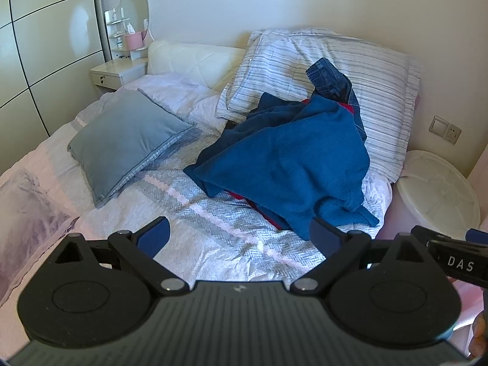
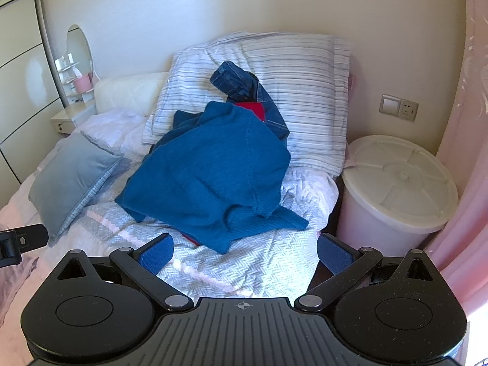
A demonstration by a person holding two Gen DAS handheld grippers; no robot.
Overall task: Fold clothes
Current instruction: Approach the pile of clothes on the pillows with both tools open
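"DAS" is printed on the right gripper.

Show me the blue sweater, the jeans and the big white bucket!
blue sweater (image 2: 213,164), right wrist view, middle of its top fold.
jeans (image 2: 236,80), right wrist view, the raised denim end against the striped pillow.
white bucket (image 2: 399,177), right wrist view, centre of its lid.

Home bedroom, bed, striped pillow, wardrobe
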